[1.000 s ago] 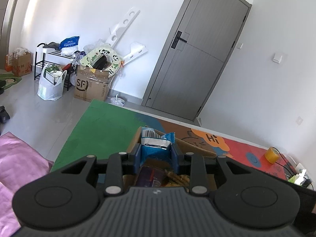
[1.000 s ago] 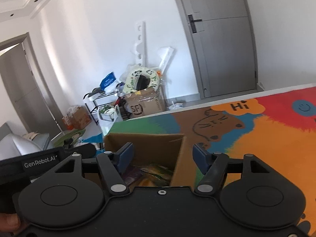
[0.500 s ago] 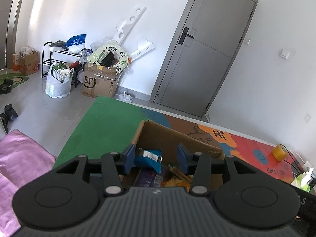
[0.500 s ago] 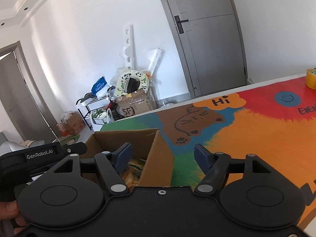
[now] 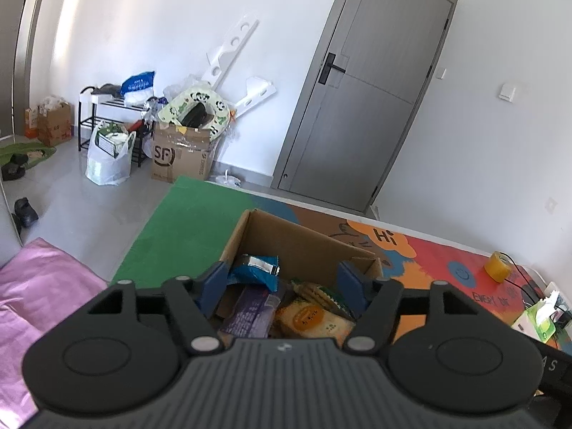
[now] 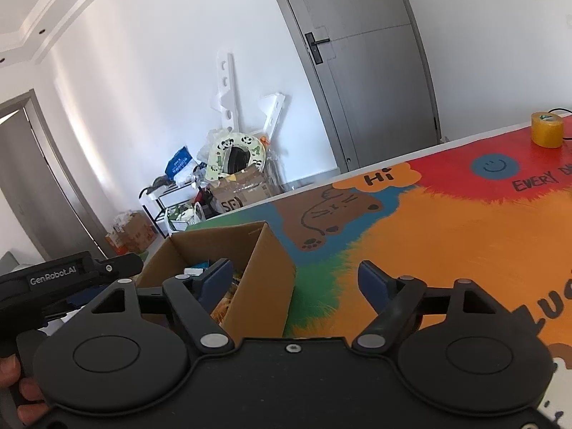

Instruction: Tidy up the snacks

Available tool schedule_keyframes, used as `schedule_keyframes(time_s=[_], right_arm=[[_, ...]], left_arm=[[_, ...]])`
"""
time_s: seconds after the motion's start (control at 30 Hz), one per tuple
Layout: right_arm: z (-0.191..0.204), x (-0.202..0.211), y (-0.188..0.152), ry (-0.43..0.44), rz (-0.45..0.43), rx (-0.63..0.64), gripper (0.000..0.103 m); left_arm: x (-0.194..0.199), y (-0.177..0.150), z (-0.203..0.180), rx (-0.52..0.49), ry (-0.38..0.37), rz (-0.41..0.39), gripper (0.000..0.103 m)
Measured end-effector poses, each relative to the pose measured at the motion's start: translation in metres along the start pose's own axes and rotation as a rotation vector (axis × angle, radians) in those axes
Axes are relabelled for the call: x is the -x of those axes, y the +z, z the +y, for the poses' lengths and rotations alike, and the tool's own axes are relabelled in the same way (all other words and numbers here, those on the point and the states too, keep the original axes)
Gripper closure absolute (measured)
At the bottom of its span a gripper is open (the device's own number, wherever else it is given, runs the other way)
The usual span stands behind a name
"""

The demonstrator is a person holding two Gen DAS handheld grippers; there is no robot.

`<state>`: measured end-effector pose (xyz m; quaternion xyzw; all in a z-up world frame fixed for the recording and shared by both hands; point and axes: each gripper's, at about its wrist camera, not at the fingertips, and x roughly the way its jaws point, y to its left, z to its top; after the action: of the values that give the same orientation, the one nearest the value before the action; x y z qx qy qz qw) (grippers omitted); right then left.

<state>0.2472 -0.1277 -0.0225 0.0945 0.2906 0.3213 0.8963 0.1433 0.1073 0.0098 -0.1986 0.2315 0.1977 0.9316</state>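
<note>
An open cardboard box (image 5: pixel 296 239) stands on a colourful mat and holds several snack packs. A blue packet (image 5: pixel 255 270) lies on top at its left side, loose, above a purple pack (image 5: pixel 248 316) and a cracker pack (image 5: pixel 311 320). My left gripper (image 5: pixel 282 282) is open and empty, hovering over the box. My right gripper (image 6: pixel 295 280) is open and empty, above the box's right wall (image 6: pixel 266 279) and the mat. The left gripper's body (image 6: pixel 68 275) shows at the left of the right wrist view.
The mat (image 6: pixel 447 232) lies on a table, with a roll of yellow tape (image 6: pixel 546 129) at its far right. A green tissue pack (image 5: pixel 540 321) and cables sit at the table's right end. Boxes, bags and a rack (image 5: pixel 107 125) stand by the far wall.
My left gripper opened and let go of the blue packet, which dropped into the box. The left gripper then drew back. My right gripper swung right, over the mat.
</note>
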Motion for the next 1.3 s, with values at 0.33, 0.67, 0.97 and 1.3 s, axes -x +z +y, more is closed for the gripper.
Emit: schedule_keyframes(time_s=[0.33,0.67,0.97,1.3], right_arm=[[-0.012,0.028,-0.009,0.001,-0.012,-0.010,0.018],[-0.023,0.059,-0.019,-0.028,-0.024,-0.015,0.010],[-0.024,0.084,-0.025,-0.040,-0.045,-0.002,0.000],[-0.029,0.106,-0.033,-0.054,-0.036,-0.014,0.000]], left_arm=[[0.025,-0.012,-0.014,-0.029,-0.009,0.003,0.025],[0.041,-0.025,-0.024,-0.057,-0.024,0.028,0.018],[0.059,-0.031,-0.026,-0.085,-0.043,0.029,0.009],[0.072,-0.039,-0.031,-0.132,-0.066,0.050,0.007]])
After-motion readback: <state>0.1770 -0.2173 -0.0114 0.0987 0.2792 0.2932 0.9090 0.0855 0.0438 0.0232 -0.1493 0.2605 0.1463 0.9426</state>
